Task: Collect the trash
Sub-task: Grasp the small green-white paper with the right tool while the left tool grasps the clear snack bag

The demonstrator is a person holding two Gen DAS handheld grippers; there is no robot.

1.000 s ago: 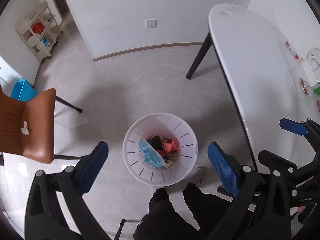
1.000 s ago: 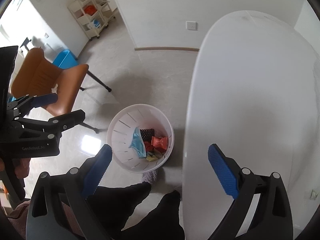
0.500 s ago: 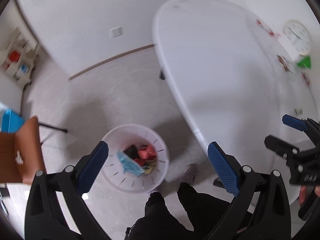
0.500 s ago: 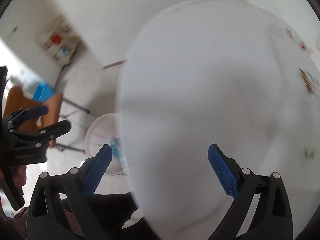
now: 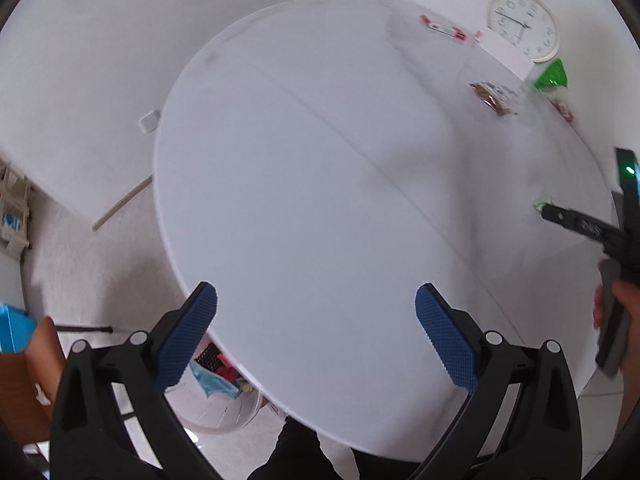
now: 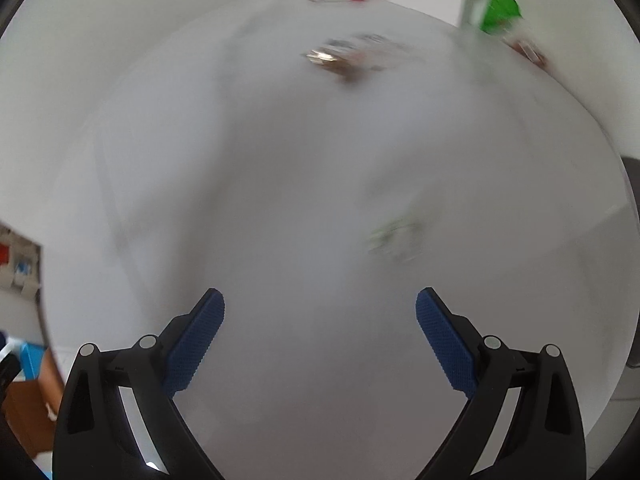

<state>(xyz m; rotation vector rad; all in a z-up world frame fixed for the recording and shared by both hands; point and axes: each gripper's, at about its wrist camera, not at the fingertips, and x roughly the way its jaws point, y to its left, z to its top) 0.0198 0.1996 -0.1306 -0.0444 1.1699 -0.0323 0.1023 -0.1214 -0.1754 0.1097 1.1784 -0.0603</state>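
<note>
White bench (image 5: pixel 320 184) | both tongs (image 5: pixel 316 336) (image 6: pixel 320 336) agape, empty | step: seeking trash | next: reach green-white scrap (image 6: pixel 394 238) mid-right, pinch it

Table (image 5: pixel 320 184) straight ahead of both jaw pairs. Snack wrapper (image 5: pixel 494 96) far ahead-right on it, clock (image 5: pixel 523 26) behind that. Small wrapper (image 6: pixel 394 238) just ahead-right of right jaws. Bin (image 5: pixel 224 408) below left jaws, tucked under table edge.

One table (image 5: pixel 320 200), one clock (image 5: pixel 523 24), one bin (image 5: pixel 224 412), two red-and-white wrappers (image 5: pixel 442 29), one green packet (image 5: pixel 552 76).
</note>
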